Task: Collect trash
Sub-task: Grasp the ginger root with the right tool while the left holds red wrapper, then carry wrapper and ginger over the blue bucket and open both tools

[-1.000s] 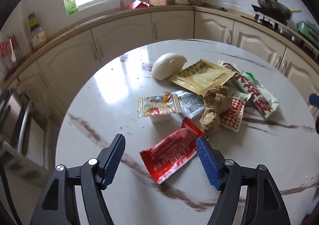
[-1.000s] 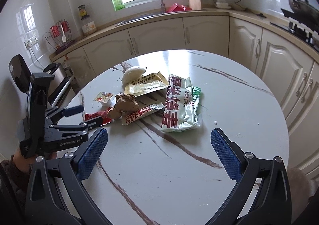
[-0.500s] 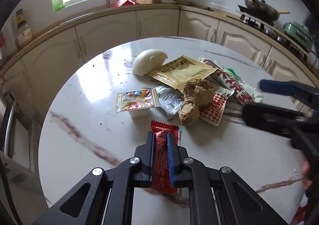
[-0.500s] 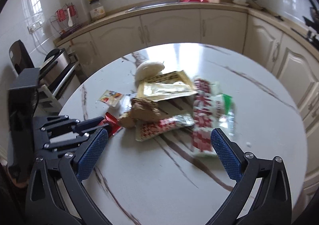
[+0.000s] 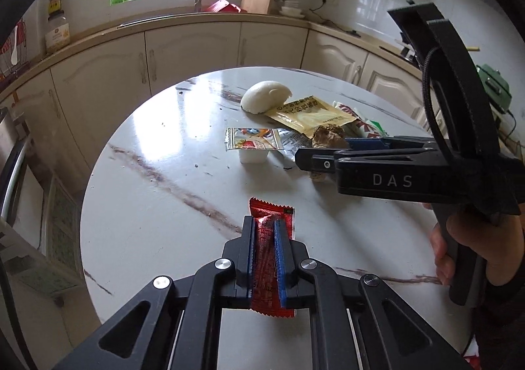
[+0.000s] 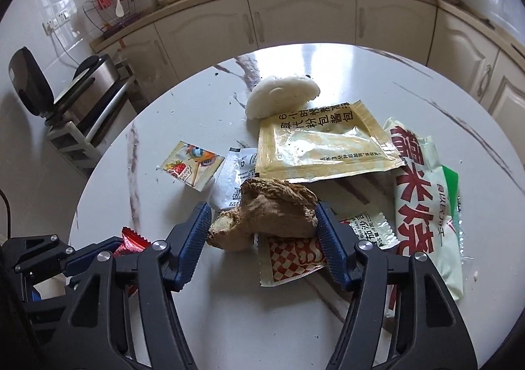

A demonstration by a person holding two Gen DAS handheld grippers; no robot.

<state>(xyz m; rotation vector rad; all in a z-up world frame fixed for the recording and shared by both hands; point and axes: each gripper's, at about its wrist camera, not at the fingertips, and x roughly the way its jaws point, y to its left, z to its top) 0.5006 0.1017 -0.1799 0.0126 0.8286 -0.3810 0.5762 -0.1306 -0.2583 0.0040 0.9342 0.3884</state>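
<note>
Far left, the left gripper (image 5: 264,240) is clamped tight on a red sachet (image 5: 271,218), which sticks out above and below the blue pads over the round marble table (image 5: 157,192). Its own camera shows the pinch plainly; the right-hand camera catches only a red corner beside the black fingers at the frame's edge.

Moving right, a strawberry-printed jelly cup (image 6: 190,165) sits apart from the pile, then a white printed sachet (image 6: 236,179) tucked under the ginger root (image 6: 275,210). The right gripper (image 6: 261,232) straddles that root, its jaws closing; the right pad touches the root's end while the left pad stands just off the pale stub. From the left camera the gripper body hides most of this, though a hand (image 5: 475,248) on its handle shows there only.

Behind lie a white bun (image 6: 282,94), a yellow sauce packet (image 6: 325,143), a red-checked sachet (image 6: 295,255) and, farthest right, a large snack bag (image 6: 423,206).
</note>
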